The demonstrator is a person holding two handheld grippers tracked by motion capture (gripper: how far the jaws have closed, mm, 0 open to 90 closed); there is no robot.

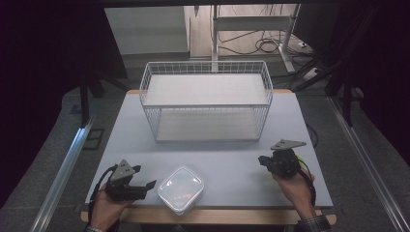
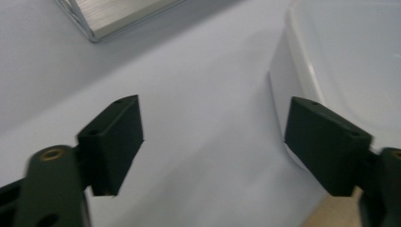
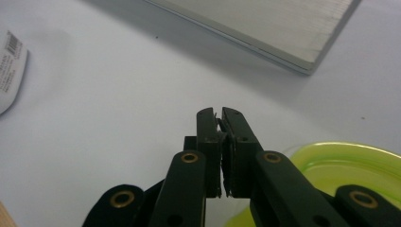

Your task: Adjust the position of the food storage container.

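Left gripper low at the near left corner of the pale grey tabletop, jaws spread wide with nothing but bare table between them. Held in the left hand, pointing right toward the white, square, round-cornered plastic container. Container seated at the near edge of the tabletop, a little left of middle, just beside the gripper's tips.

In the left gripper view, much closer detail: container wall rising just beyond the right-hand pad, apparently touching or nearly so, exact contact not clear; left-hand pad over open table. Corner of a pale board with a metal edge at the top of that view.

Right gripper near the right edge of the tabletop, well apart from the container, carried by the right hand; a sliver of yellow-green beside it from above. In the right gripper view, jaws drawn together to a thin slit, nothing caught between them; below and to the right, a translucent yellow-green round plastic lid or dish, its full shape not clear. At the left margin there, a white rounded object with a printed barcode label.

Farther back, a white wire-mesh basket with two flat shelves across the far half of the tabletop.
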